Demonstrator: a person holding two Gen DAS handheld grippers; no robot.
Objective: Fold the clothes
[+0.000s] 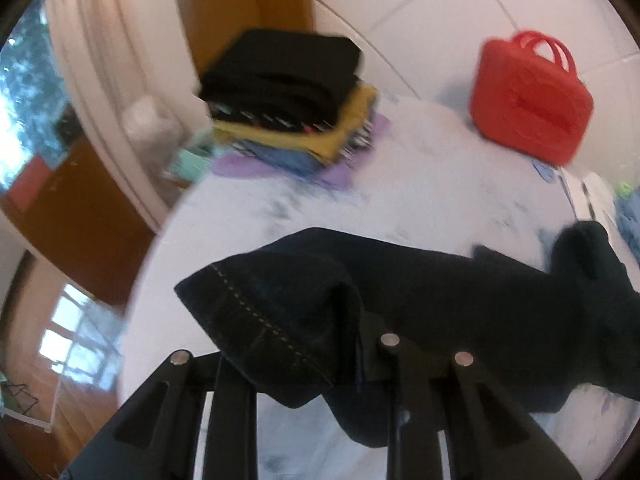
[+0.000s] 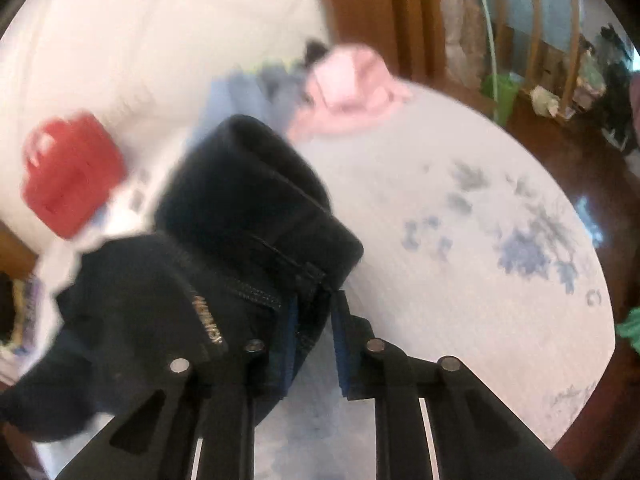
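White floral-print table, blurred; both grippers, left and right, apparently pinch dark jeans.

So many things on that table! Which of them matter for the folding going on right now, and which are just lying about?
Part of the job:
- dark jeans, gripped by the left gripper and the right gripper
- stack of folded clothes
- pile of unfolded clothes, pink piece on top
- table used for folding

Just lying about:
- red bag
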